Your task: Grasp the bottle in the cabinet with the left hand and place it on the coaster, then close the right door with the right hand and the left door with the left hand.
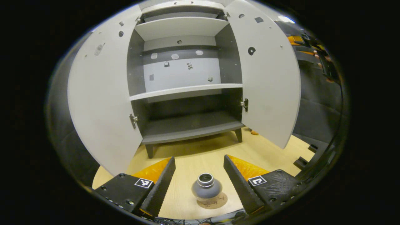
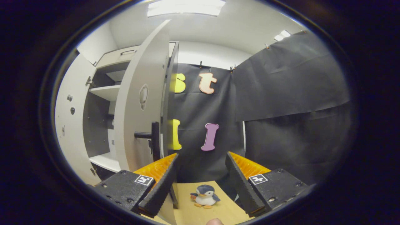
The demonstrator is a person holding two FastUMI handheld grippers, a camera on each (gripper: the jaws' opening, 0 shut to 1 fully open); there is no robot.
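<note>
Standing on the coaster (image 1: 215, 201), the bottle (image 1: 206, 186) sits between your left gripper (image 1: 199, 179)'s spread fingers (untouched). Your right gripper (image 2: 201, 176), also spread, nears the right door (image 2: 140, 103); hit its edge and it could swing wider.

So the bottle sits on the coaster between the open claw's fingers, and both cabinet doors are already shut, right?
Not quite. The bottle does sit on the coaster between the open left claw's fingers, but both doors, left and right, stand wide open, as the left gripper view shows.
</note>
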